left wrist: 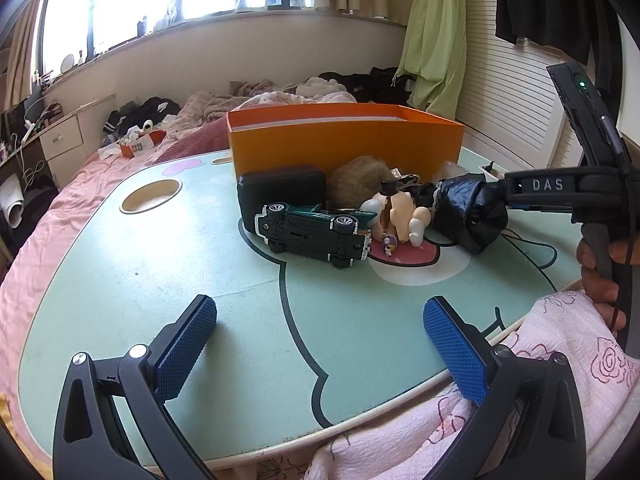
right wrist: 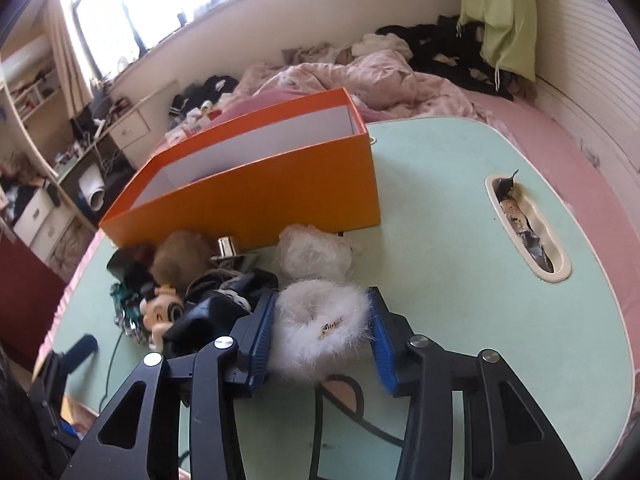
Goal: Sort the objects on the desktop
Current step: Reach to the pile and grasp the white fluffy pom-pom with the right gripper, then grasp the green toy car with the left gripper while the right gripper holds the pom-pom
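Observation:
An orange box [left wrist: 344, 142] [right wrist: 256, 192] stands open at the back of the mint-green table [left wrist: 160, 264] [right wrist: 440, 220]. In front of it lies a pile: a dark green toy car [left wrist: 316, 232] on its side, a black case [left wrist: 282, 190], a brown fur ball [left wrist: 360, 180] [right wrist: 180, 258], a small doll [left wrist: 394, 216] [right wrist: 162, 308] and a black bundle [left wrist: 468, 212] [right wrist: 208, 312]. My right gripper [right wrist: 322, 330] is shut on a white fluffy scrunchie [right wrist: 320, 330]. My left gripper [left wrist: 320, 344] is open and empty near the table's front edge.
A second pale fur ball [right wrist: 314, 254] lies by the box. The table has a round cup hole [left wrist: 151, 196] and an oblong slot [right wrist: 526, 228] holding scraps. A cluttered bed [right wrist: 360, 76] lies behind, with a drawer unit [left wrist: 64, 144] to the left.

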The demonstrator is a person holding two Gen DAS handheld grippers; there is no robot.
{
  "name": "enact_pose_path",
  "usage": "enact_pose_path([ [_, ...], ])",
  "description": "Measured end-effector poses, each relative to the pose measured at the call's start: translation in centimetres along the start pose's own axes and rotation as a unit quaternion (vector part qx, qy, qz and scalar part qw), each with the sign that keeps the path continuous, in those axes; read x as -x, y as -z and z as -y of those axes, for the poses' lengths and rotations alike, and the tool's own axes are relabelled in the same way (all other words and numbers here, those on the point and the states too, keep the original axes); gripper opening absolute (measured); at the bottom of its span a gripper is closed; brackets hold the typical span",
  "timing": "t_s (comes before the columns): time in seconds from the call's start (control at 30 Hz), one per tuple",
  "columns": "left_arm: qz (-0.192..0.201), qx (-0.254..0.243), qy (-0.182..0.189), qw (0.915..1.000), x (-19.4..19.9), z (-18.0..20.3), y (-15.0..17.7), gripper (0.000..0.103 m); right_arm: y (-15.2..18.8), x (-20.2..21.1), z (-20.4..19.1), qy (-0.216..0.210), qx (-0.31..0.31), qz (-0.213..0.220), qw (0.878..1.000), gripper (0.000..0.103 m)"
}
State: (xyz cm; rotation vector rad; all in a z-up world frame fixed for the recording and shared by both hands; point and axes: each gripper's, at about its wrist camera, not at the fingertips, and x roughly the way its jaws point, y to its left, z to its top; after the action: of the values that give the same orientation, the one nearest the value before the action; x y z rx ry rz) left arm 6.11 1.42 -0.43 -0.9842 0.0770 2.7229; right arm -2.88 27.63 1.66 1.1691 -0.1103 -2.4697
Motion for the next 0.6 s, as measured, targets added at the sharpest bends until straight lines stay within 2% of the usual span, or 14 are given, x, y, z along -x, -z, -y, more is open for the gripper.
enact_pose_path([
  [0.1, 0.0, 0.001, 0.0, 1.0, 0.0, 0.0, 0.0, 0.103, 1.0, 0.7, 0.3, -0.017, 0.003, 0.012, 1.0, 0.038],
  [0.17, 0.001, 0.001, 0.001, 1.0, 0.0, 0.0, 0.0, 0.103, 1.6, 1.6, 1.1, -0.044, -0.011, 0.037, 0.998, 0.036],
  [0.23, 0.004, 0.005, 0.006, 1.0, 0.1, -0.2, 0.0, 0.103, 1.8, 2.8, 1.5, -0.051, -0.025, 0.07, 0.996, 0.036],
  [0.3, 0.01, 0.017, 0.02, 0.9996, 0.5, -0.4, -0.1, 0.103, 2.2, 4.3, 1.9, -0.054, -0.034, 0.107, 0.992, 0.036],
  [0.37, 0.019, 0.042, 0.052, 0.9976, 0.9, -1.4, -0.2, 0.103, 2.6, 5.6, 1.8, -0.052, -0.032, 0.136, 0.989, 0.036],
  [0.47, 0.019, 0.066, 0.077, 0.9946, 1.1, -2.4, -0.8, 0.1, 3.0, 6.4, 1.0, -0.048, -0.016, 0.151, 0.987, 0.036],
  [0.53, 0.02, 0.059, 0.073, 0.9954, 1.2, -2.2, -1.5, 0.093, 2.8, 6.4, 0.3, -0.047, -0.007, 0.149, 0.988, 0.036],
  [0.6, 0.019, 0.044, 0.058, 0.9972, 1.2, -1.6, -2.4, 0.093, 2.5, 6.0, 0.1, -0.046, -0.001, 0.143, 0.989, 0.036],
])
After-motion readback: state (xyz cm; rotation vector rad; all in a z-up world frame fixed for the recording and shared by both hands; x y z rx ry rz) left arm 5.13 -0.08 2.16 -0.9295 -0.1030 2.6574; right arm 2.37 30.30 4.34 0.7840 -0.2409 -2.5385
